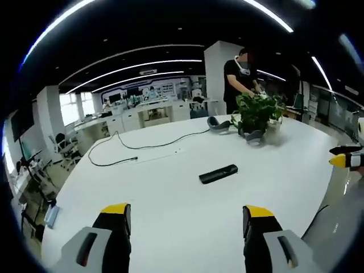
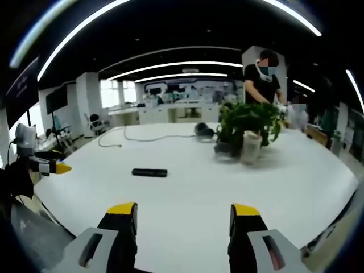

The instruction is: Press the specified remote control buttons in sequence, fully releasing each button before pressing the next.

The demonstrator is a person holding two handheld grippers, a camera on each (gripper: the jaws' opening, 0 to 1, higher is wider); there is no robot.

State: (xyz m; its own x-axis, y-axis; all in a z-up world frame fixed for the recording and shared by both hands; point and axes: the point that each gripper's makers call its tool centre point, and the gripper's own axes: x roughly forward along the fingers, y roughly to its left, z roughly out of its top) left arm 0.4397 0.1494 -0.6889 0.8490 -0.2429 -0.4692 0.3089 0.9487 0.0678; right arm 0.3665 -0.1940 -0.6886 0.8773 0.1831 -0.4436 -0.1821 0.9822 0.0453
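Left gripper view: left claw (image 1: 186, 219) is held wide open, empty, above the near edge of the white counter (image 1: 170, 227). The black remote control (image 1: 218, 173) lies flat mid-counter, well apart from the claw; a potted plant (image 1: 257, 116) and a black cable (image 1: 122, 149) sit toward the far edge.

Right gripper view: right claw (image 2: 183, 216) is likewise spread, nothing gripped; the remote control (image 2: 149, 172) is seen ahead-left. One jaw tip should be lowered squarely onto a single button and lifted fully clear before the next.

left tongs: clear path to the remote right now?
Probably yes. The left tongs stand open and empty, with the black remote lying flat ahead of them on the white table. Only bare tabletop lies between; the cable and plant sit farther back.
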